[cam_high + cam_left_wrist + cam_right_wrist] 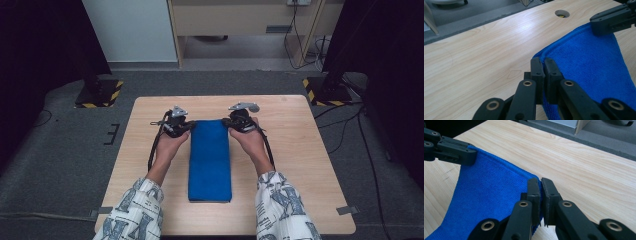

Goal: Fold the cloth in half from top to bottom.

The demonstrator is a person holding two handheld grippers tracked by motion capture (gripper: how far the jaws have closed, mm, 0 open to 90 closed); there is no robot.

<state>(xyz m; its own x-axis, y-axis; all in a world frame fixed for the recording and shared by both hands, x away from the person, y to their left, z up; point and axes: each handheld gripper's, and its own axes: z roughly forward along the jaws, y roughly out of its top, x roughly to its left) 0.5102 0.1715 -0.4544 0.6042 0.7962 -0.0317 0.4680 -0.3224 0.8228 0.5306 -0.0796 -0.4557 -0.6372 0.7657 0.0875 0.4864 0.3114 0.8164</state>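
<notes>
Between the two claws the far edge of the blue towel point(210, 155) is pinched, left claw point(543, 65) clamped on one far corner, right claw point(540, 185) on the other, rest of towel lying back toward the person on the worktop point(300, 150). Step looks like lifting the far edge to fold; next move likely needs both corners carried level toward the near end. Pale wood worktop with cable hole point(562, 13) beyond left claw, grey carpet point(65, 150) around, dark curtains at sides.

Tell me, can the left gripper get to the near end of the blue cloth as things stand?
Probably not at once: the left gripper is shut on the far corner of the blue cloth. The table beside the cloth looks bare, so once it lets go, the path back seems free.
</notes>
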